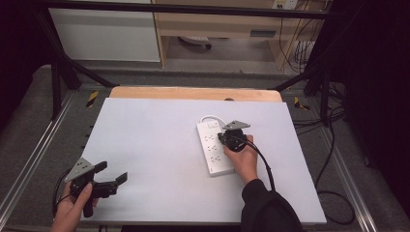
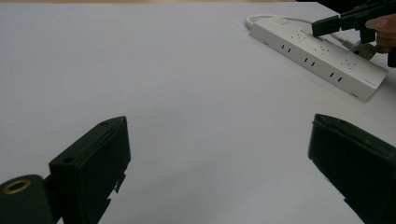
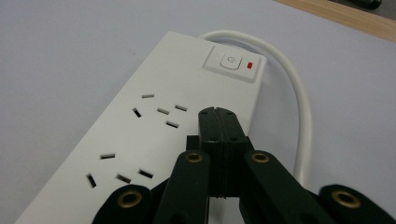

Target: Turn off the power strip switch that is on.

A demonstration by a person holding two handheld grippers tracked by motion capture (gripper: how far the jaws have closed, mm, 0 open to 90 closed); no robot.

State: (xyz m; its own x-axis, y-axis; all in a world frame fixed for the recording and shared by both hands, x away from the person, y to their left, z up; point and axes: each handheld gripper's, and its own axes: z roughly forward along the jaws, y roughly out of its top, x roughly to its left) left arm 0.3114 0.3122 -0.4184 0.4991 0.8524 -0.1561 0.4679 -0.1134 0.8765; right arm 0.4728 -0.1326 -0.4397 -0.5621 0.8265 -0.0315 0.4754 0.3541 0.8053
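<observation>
Even, soft light (dark, dim surroundings)

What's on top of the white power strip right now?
The shut right gripper hovers over the power strip, near its switch. Whether its tips touch the strip is hidden.

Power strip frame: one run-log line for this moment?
right gripper: shut, empty, over power strip near switch | switch lamp: red | left gripper: open, empty, near table corner
</observation>
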